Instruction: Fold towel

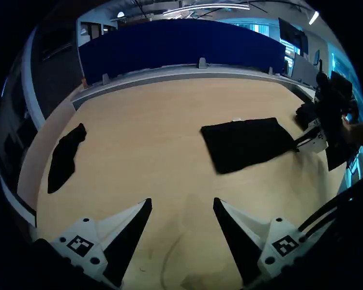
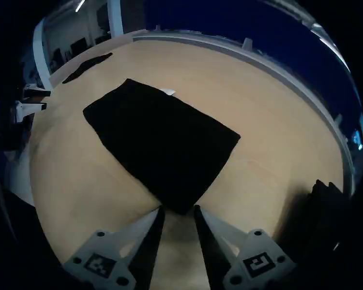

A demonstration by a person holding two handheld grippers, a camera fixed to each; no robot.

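Note:
A black towel lies flat on the wooden table as a folded rectangle, with a small white tag at its far edge. In the right gripper view the towel spreads out ahead, and its near corner reaches just between the tips of my right gripper. The jaws stand slightly apart, with table surface showing between them. From the left gripper view, the right gripper sits at the towel's right corner, held by a person's hand. My left gripper hovers open over bare table, well short of the towel.
A second black cloth lies crumpled near the table's left edge, seen far off as the cloth in the right gripper view. A blue partition runs along the far side. A dark pile sits near the right gripper.

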